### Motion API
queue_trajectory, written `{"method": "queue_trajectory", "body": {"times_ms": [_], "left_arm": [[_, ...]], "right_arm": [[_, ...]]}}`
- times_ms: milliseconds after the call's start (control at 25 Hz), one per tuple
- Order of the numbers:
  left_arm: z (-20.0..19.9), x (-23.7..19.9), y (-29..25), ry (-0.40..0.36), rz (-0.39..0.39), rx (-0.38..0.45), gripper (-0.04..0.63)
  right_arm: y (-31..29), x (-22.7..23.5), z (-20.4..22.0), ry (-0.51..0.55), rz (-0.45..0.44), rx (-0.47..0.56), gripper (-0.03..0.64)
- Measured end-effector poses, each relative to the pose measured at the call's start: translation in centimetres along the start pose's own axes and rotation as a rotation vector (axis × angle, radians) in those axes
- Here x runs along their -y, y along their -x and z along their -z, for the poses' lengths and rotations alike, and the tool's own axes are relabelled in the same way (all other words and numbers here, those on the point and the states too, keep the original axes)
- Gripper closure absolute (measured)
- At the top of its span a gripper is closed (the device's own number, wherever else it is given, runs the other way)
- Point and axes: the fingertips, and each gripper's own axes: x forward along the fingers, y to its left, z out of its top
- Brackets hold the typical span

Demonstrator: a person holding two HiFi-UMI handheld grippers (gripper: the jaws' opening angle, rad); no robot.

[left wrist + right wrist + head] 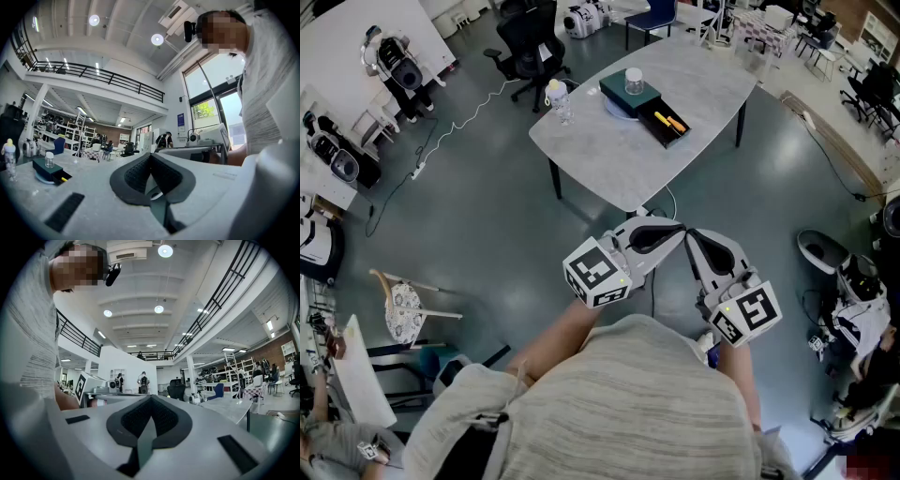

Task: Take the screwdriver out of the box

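The dark green box stands on the grey table, well ahead of me. Its black drawer is pulled out, and an orange and yellow screwdriver lies in it. On the box's lid stands a small clear jar. Short of the table's near edge, my left gripper and right gripper hang in the air with their tips close together. Both are shut with nothing between the jaws. In the left gripper view my left gripper is shut and the box is far off at the left. In the right gripper view my right gripper is shut too.
A clear bottle stands on the table's left part. A black office chair is behind the table. A white cable runs over the grey floor at the left. A wooden stool and robot equipment stand at either side.
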Motion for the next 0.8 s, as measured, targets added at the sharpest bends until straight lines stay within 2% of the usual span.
{"method": "queue_trajectory", "body": {"times_ms": [800], "left_arm": [[1.4,-2.4,1.1,0.001,-0.026,-0.022,0.581]], "right_arm": [[-2.6,0.2,1.7,-0.012,0.012,-0.057,0.607]]}}
